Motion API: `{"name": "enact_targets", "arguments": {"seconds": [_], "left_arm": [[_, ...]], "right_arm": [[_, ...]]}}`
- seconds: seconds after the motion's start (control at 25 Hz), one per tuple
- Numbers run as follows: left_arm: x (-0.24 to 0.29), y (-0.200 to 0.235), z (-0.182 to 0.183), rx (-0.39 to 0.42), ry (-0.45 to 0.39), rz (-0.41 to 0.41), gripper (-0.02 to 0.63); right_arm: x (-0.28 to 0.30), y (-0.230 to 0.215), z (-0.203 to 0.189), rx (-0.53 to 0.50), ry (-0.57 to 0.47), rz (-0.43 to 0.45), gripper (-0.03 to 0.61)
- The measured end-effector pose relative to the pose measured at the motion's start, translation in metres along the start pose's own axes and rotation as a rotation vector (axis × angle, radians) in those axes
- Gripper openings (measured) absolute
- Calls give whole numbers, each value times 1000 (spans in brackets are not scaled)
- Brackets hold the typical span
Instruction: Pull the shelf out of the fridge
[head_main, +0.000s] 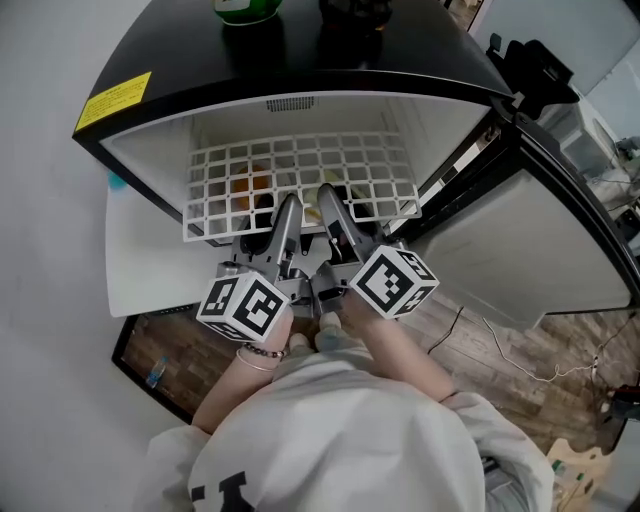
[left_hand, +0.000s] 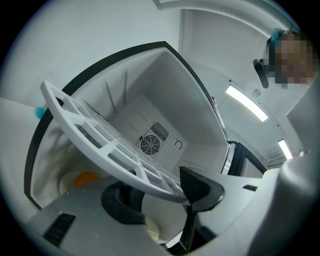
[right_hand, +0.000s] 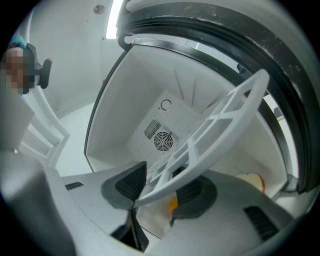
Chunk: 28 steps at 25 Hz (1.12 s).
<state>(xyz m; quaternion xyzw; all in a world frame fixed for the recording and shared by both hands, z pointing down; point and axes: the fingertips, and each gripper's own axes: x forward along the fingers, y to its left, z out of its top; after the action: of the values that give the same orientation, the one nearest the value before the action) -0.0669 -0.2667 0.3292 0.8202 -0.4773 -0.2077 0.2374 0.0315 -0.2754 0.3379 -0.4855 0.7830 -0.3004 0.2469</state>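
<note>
A white grid shelf (head_main: 300, 175) sticks partway out of the open black mini fridge (head_main: 300, 80), its front edge past the opening. Both grippers hold that front edge side by side. In the head view my left gripper (head_main: 290, 203) is on the middle of the rim and my right gripper (head_main: 325, 195) is just to its right. In the left gripper view the shelf (left_hand: 100, 135) rim runs between the dark pads of the left gripper (left_hand: 160, 192). The right gripper view shows the shelf (right_hand: 220, 120) rim clamped by the right gripper (right_hand: 160, 187).
The fridge door (head_main: 540, 230) stands open at the right. Below the shelf lie an orange item (head_main: 245, 185) and dark things. A green object (head_main: 245, 10) sits on the fridge top. A cable (head_main: 520, 365) trails over the wood floor. A fan vent (left_hand: 149, 145) marks the back wall.
</note>
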Motion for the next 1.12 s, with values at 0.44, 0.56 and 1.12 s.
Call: {"name": "enact_targets", "arguments": {"seconds": [0.44,0.56,1.12], "left_arm": [[-5,-1,-5,-16,31,-10,210],[-8,-1,-5,-13,30,-4,209],[-17,-5,-8,-23,14,12,202]], "right_arm": [[-6,-2,-2,12,-10,-20,175],[-8,-1,-3,19,-11,-13,173],[-17,3,-7,17,13,-7,170]]}}
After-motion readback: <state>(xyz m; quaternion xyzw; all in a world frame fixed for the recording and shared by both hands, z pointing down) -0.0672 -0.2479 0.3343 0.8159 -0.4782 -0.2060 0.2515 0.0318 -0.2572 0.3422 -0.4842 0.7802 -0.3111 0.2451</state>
